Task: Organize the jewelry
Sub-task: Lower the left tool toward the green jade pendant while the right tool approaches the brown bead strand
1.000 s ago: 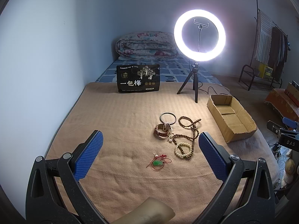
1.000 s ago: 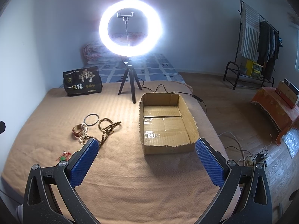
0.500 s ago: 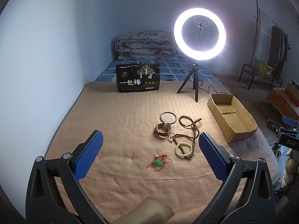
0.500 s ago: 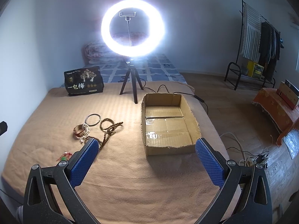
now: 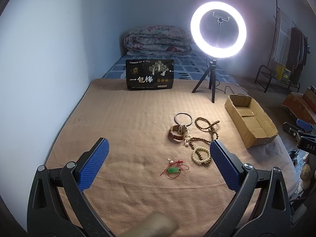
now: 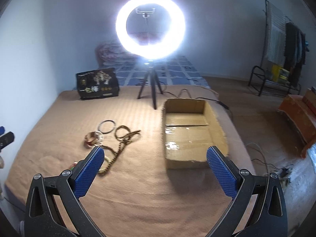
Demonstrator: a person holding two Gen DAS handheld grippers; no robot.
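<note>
Jewelry lies on the tan blanket: a metal bangle (image 5: 183, 118), a brown bracelet (image 5: 177, 134), a long brown bead necklace (image 5: 207, 127), a cream bead bracelet (image 5: 199, 155) and a green pendant on red cord (image 5: 173, 170). My left gripper (image 5: 158, 154) is open and empty, held above the blanket just short of the pendant. My right gripper (image 6: 156, 162) is open and empty, between the bead necklace (image 6: 123, 137) and the empty cardboard box (image 6: 189, 134). The box also shows in the left wrist view (image 5: 249, 119).
A lit ring light on a tripod (image 5: 217, 29) stands behind the jewelry, its cable running past the box. A black printed bag (image 5: 149, 74) stands at the back, with a folded quilt (image 5: 158, 39) behind. The wall is on the left, the bed edge and floor on the right.
The right gripper has swung left and moved forward, so the box and the jewelry sit closer and more central in its view. The left gripper has barely moved.
</note>
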